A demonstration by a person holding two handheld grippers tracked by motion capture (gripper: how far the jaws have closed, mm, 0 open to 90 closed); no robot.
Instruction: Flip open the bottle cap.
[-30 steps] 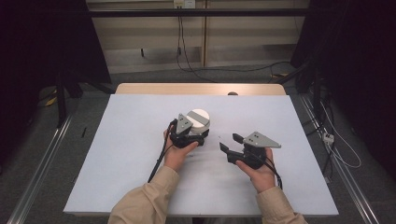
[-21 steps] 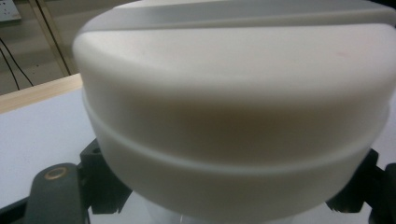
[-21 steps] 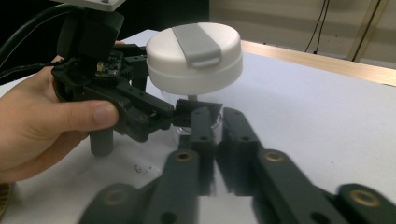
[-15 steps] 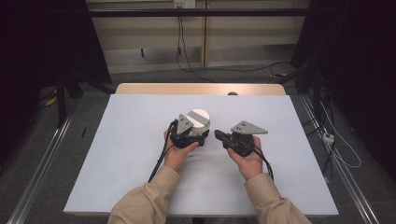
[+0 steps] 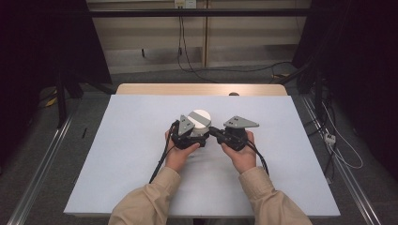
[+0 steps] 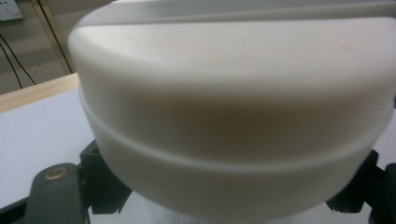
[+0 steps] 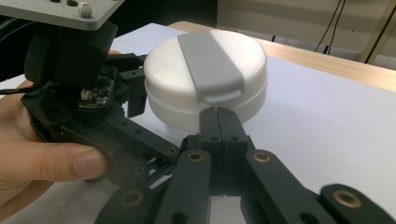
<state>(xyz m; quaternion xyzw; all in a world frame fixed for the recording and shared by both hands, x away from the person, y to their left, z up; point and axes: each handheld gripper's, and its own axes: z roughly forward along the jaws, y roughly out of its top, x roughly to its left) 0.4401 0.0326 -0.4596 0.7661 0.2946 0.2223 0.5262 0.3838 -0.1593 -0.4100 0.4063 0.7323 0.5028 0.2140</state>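
Currently: left tongs (image 5: 195, 136) are clamped on the lower body of a round white container (image 5: 200, 118), which stands on the bench (image 5: 131, 140) near its middle, slightly toward the far edge. In the left gripper view the container's wall (image 6: 233, 116) sits right against the lens, with a seam line running round it and black jaw parts at both lower corners. The left hand (image 5: 180, 152) wraps the gripper body from below; its cable (image 5: 159, 161) trails back toward the near edge of the bench.

Container has a white lid with a grey strap (image 7: 210, 60) running across the top, ending in a small lip on the side facing the right gripper.

Right tongs (image 7: 219, 116) are together, nothing between them. The jaws have just been closing and now meet, tips touching. In the right gripper view the closed tips sit just below the lip of the grey strap, at or very close to the container's side wall; cannot tell if they actually touch it. In the high view the right tongs (image 5: 215, 131) point left toward the container, just beside the left gripper. The right hand (image 5: 239, 150) holds the gripper body, and the grey three-cornered plate (image 5: 240, 123) on top lies about level.

Both sleeves are tan and come in from the near edge. The bench top is pale blue-grey, with a wooden strip (image 5: 202, 89) along the far side.
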